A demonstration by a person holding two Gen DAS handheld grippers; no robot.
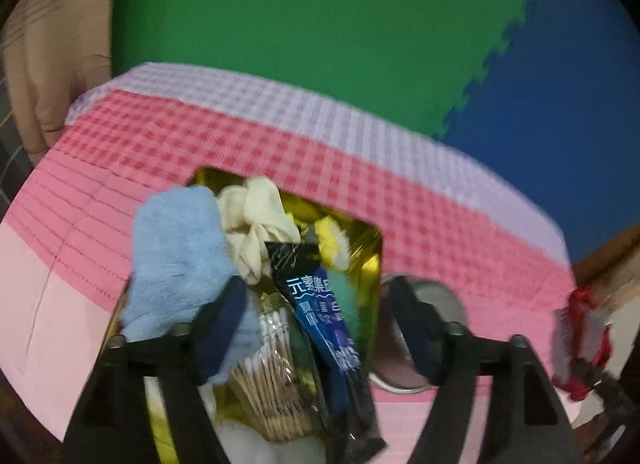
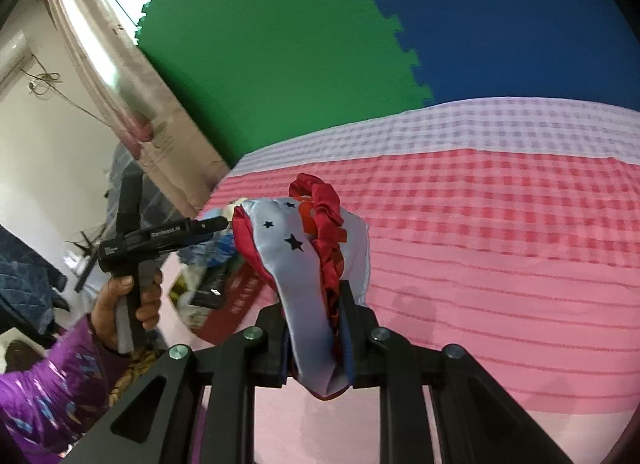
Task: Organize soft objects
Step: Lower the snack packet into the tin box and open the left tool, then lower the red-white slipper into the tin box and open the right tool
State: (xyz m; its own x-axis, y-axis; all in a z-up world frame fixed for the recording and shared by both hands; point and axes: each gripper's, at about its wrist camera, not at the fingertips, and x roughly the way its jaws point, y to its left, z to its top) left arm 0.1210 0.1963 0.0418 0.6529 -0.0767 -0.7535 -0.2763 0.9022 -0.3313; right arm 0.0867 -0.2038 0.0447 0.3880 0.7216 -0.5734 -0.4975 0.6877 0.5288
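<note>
Left wrist view: the left gripper (image 1: 316,328) hangs wide open over the gold box (image 1: 370,260), gripping nothing, with the blue towel (image 1: 176,256) bunched against its left finger. Right wrist view: the right gripper (image 2: 316,340) is clamped on the starred cloth (image 2: 304,264), which runs straight out along the fingers, and the box (image 2: 208,288) sits off to its left, so I'd guess it swings leftward.
</note>
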